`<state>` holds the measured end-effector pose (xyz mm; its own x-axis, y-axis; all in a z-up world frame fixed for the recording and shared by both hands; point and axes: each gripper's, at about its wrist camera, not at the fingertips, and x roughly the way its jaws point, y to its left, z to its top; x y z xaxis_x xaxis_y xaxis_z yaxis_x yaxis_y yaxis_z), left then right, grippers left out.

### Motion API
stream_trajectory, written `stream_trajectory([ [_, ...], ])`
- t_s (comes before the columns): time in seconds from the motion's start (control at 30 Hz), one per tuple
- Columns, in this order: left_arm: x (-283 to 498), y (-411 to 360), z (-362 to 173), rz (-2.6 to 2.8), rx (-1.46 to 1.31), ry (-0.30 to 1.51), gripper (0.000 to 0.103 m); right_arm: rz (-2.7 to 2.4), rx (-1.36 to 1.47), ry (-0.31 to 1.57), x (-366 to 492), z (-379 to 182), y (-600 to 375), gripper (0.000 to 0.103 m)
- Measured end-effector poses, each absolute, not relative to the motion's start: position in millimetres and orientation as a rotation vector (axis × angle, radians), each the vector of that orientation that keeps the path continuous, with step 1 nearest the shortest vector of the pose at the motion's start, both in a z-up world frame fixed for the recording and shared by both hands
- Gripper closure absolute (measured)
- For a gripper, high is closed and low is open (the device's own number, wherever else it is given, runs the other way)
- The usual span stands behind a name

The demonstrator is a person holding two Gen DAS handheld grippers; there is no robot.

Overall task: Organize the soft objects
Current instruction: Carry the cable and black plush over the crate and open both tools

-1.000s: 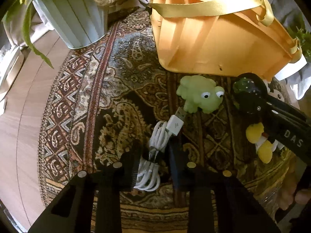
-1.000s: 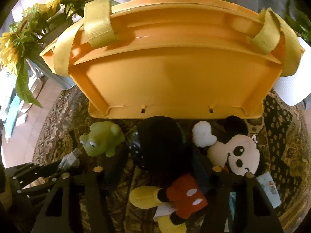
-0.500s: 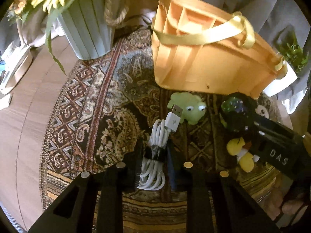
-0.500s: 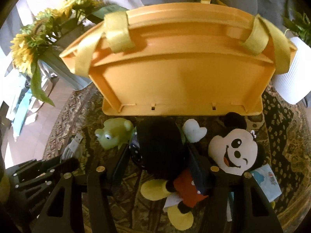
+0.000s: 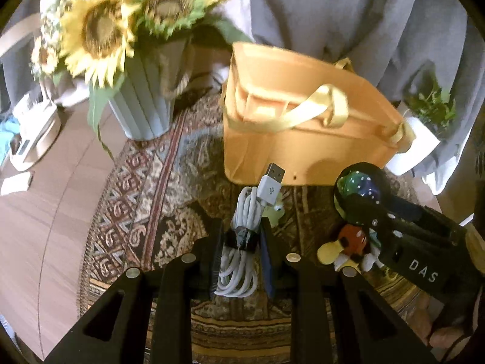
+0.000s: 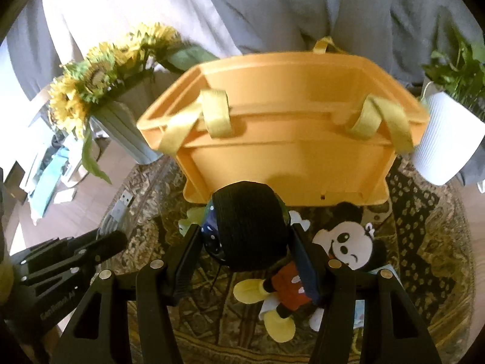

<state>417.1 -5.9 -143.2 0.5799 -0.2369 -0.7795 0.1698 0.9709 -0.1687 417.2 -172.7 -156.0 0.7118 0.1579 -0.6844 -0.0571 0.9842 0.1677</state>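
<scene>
The left gripper (image 5: 241, 244) has its fingers clamped on a bundled white USB cable (image 5: 242, 230), pinched at the black wrap, plug end pointing toward twelve o'clock. The right gripper (image 6: 247, 242) has its fingers closed around a dark, round soft thing (image 6: 250, 224) (ribbed black on top, a speckled blue-green patch below; I cannot tell what it is).

Both loads look raised off the patterned rug (image 5: 145, 188). A Mickey Mouse plush (image 6: 342, 242) lies at the right gripper's three to five o'clock, and a green frog toy (image 5: 275, 209) peeks past the cable.

The orange tote (image 6: 291, 139) stands at twelve o'clock of both grippers, mouth open. This looks like the carry step; next each load needs lifting above the rim, clear of the yellow straps (image 6: 216, 112), before letting go.
</scene>
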Motion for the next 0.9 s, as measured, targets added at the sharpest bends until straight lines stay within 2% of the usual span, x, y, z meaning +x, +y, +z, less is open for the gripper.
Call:
stream_trajectory([
  [0.9,427.1,-48.5,-44.7,-0.369,-0.040,0.607,0.079,0.034,0.114,0.480,381.7,-61.2,-206.9,0.043],
])
